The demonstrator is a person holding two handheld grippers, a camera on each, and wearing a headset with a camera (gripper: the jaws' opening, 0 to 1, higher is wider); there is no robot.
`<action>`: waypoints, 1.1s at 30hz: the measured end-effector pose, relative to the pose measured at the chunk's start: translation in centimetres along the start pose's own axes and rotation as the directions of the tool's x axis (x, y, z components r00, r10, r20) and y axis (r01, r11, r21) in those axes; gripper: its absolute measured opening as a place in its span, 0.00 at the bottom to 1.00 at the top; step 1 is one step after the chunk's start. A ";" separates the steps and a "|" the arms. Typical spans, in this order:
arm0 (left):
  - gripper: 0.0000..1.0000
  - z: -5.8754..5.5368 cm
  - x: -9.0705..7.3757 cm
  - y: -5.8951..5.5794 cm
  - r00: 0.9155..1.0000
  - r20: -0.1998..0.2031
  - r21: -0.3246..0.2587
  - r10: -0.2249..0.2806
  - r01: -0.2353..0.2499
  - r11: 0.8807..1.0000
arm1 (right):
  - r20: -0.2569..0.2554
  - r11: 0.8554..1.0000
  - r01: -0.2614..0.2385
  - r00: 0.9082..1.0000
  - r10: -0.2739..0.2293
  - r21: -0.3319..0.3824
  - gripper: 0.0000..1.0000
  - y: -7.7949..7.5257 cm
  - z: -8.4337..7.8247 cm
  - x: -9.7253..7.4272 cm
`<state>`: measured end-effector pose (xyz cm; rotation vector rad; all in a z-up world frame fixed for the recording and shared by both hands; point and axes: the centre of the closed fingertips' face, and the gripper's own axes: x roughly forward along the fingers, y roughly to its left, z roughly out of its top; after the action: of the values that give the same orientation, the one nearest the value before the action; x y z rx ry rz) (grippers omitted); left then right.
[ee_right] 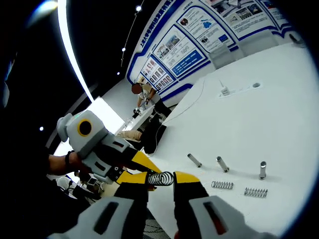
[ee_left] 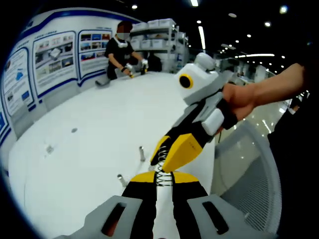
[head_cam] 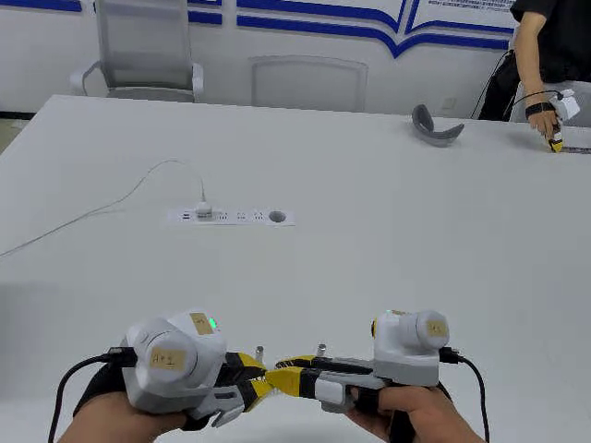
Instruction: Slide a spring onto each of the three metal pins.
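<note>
You hold left tool (head_cam: 259, 380) and right tool (ee_right: 160, 180) tip to tip, low over table (head_cam: 388, 258), close to its near edge. Left tool pinches spring (ee_left: 160, 167); right tool's jaws grip same spring end to end. Three pins (ee_right: 222, 164) stand upright just beyond, bare. Two loose springs (ee_right: 222, 184) lie beside pins. Open table runs ahead to power strip (head_cam: 231, 217).

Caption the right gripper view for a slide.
Left gripper and right gripper pinch one small steel coil spring; three short metal pins, two loose springs beyond.
</note>
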<state>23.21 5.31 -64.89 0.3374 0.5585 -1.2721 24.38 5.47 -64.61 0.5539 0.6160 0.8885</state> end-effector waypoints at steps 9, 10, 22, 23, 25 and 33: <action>0.10 -0.4 0.0 -0.4 1.000 -0.010 0.007 -0.019 0.019 1.000 | 0.021 0.997 -0.027 0.999 0.025 0.067 0.16 0.3 -0.5 -0.1; 0.10 -0.5 0.0 -0.5 1.000 -0.013 0.010 -0.019 0.019 1.000 | 0.016 0.997 -0.031 0.999 0.030 0.065 0.15 0.4 -0.6 0.0; 0.10 -0.4 -0.2 -0.3 0.999 0.004 -0.016 -0.043 0.043 0.999 | -0.045 0.999 -0.051 0.998 0.050 -0.010 0.12 1.4 -0.2 0.2; 0.10 -0.2 -0.3 -0.3 0.999 0.013 -0.023 -0.049 0.049 0.999 | -0.065 0.998 -0.054 0.997 0.051 -0.040 0.12 1.5 -0.1 0.2; 0.10 0.1 -0.5 -0.3 0.997 0.031 -0.032 -0.063 0.064 0.997 | -0.108 0.993 -0.065 0.993 0.054 -0.099 0.12 1.9 0.2 0.0; 0.10 1.4 -1.1 -0.6 0.988 0.089 -0.041 -0.127 0.131 0.991 | -0.284 0.954 -0.150 0.956 0.073 -0.260 0.12 3.0 0.9 -0.4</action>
<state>22.70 5.24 -63.08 0.2089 0.5430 -1.3890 23.22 6.52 -61.88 0.2125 0.6969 1.1506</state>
